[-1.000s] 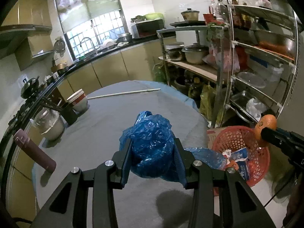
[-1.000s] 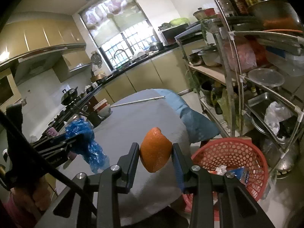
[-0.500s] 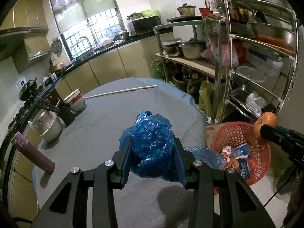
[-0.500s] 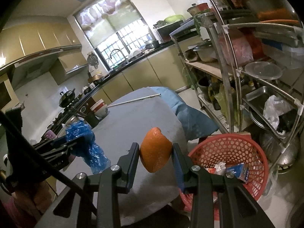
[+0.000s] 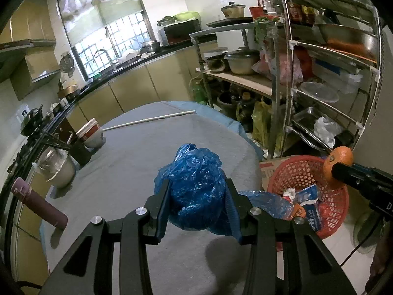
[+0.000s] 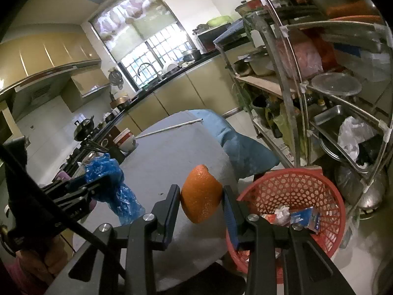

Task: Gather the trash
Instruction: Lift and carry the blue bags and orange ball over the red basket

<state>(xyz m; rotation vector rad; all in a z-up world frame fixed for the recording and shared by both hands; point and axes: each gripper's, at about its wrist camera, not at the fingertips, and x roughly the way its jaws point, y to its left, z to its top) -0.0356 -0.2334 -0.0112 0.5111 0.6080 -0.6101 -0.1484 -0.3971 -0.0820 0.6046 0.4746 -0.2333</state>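
Both hands are loaded: the left gripper (image 5: 197,205) is clamped on a crinkly blue plastic bag (image 5: 194,184) above the grey table (image 5: 137,152), the right gripper (image 6: 200,207) pinches a dimpled orange peel (image 6: 200,193) near the table's right edge. The perforated red basket (image 6: 294,184) on the floor to the right already holds wrappers; these two pieces aren't in yet.

A crinkled blue plastic bag (image 5: 196,184), a dimpled orange citrus peel (image 6: 201,194), a red perforated plastic basket (image 6: 289,186), a grey cloth-covered worktop (image 5: 137,162), black tools.
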